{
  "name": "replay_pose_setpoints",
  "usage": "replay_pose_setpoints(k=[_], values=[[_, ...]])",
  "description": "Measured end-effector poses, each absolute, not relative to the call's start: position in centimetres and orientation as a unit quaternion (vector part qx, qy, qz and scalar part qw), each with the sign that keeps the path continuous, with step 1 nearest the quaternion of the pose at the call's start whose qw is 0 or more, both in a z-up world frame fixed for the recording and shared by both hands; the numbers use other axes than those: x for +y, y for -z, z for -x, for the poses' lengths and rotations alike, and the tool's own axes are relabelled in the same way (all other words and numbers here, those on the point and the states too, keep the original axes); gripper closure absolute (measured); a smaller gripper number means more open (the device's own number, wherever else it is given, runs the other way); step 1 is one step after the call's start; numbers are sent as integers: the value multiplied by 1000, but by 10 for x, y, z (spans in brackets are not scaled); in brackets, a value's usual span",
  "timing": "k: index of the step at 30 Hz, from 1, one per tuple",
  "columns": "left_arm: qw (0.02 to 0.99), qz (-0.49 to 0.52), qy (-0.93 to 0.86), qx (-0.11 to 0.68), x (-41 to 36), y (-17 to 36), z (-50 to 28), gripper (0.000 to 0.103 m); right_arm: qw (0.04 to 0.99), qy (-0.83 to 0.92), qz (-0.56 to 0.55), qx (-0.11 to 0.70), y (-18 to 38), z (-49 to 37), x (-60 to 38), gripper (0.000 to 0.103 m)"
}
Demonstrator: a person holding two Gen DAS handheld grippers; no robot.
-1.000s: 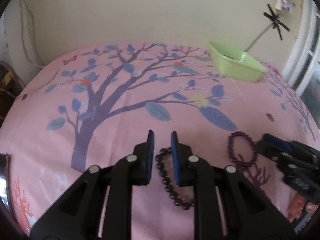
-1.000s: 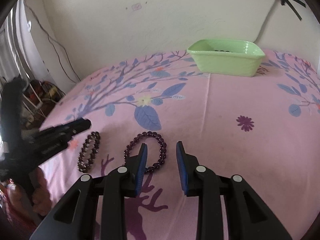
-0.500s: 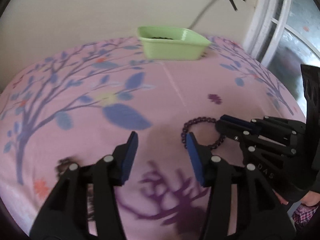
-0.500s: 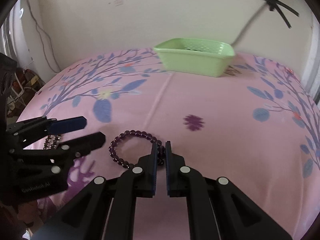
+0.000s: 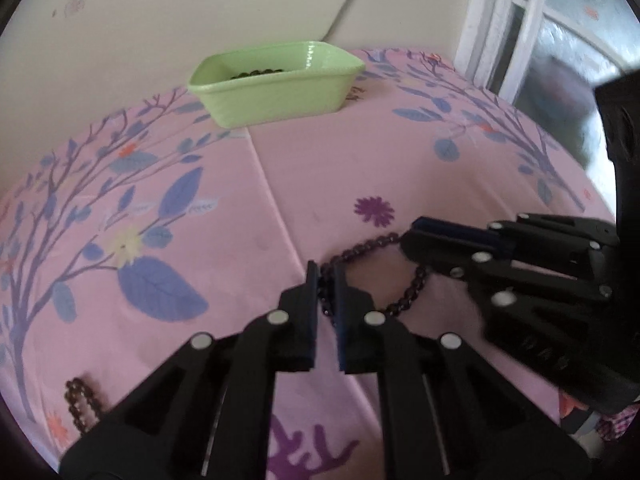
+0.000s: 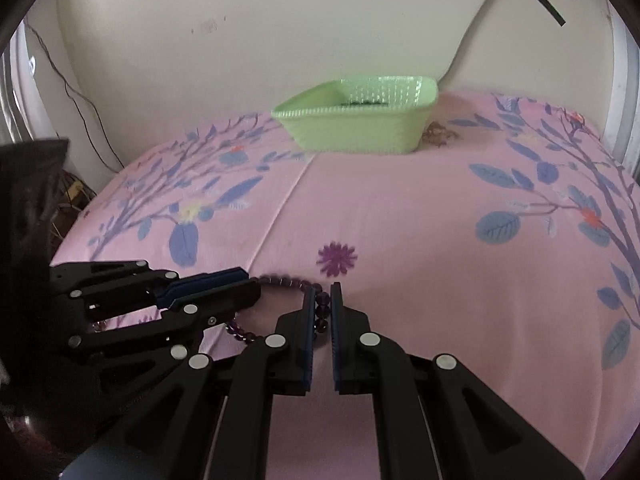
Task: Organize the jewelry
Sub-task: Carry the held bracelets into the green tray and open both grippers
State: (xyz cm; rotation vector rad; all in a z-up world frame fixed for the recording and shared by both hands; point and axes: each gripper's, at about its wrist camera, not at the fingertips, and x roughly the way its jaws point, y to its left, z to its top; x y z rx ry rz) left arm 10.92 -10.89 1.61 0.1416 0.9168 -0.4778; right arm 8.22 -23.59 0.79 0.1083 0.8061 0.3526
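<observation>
A dark purple bead bracelet (image 5: 412,291) lies on the pink floral cloth (image 5: 280,184). My left gripper (image 5: 327,280) is shut on its left side. My right gripper (image 6: 321,300) is shut on its right side; it also shows in the left wrist view (image 5: 416,240), and the left gripper shows in the right wrist view (image 6: 248,284). The bracelet (image 6: 280,280) stretches between both. A second dark bead bracelet (image 5: 80,404) lies on the cloth at the lower left. A light green basket (image 5: 276,80) with dark beads inside stands at the back, also in the right wrist view (image 6: 360,120).
A wall rises behind the basket. A window frame (image 5: 500,20) stands at the right. Cables (image 6: 80,96) hang by the wall at the left. A small brownish item (image 6: 438,134) lies right of the basket.
My left gripper left the dark bracelet, swung right and shut on the purple bracelet. My right gripper shut on the same bracelet's other side.
</observation>
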Motion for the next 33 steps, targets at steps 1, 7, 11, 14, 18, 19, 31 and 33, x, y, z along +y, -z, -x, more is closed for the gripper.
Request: replay_pose_setpoints(k=[1, 7, 11, 14, 18, 19, 31, 33], values=[[864, -46, 235, 443, -103, -19, -115, 96, 905, -174, -59, 384, -11, -83, -238, 103], [867, 5, 261, 425, -90, -54, -149, 96, 914, -194, -68, 350, -38, -103, -238, 103], [879, -8, 257, 400, -96, -84, -181, 96, 926, -193, -57, 319, -63, -129, -238, 103], [887, -16, 249, 389, -103, -98, -209, 96, 934, -187, -54, 299, -81, -163, -241, 103], [894, -27, 226, 387, -113, -107, -259, 96, 938, -176, -62, 292, -89, -214, -246, 103], [897, -32, 219, 382, -114, -106, -268, 96, 939, -176, -62, 290, -89, -224, -246, 103], [917, -68, 134, 370, -105, -82, -255, 77, 936, -175, -100, 290, -62, -221, -252, 103], [915, -71, 131, 375, -104, -75, -231, 77, 933, -178, -106, 294, -61, -199, -250, 103]])
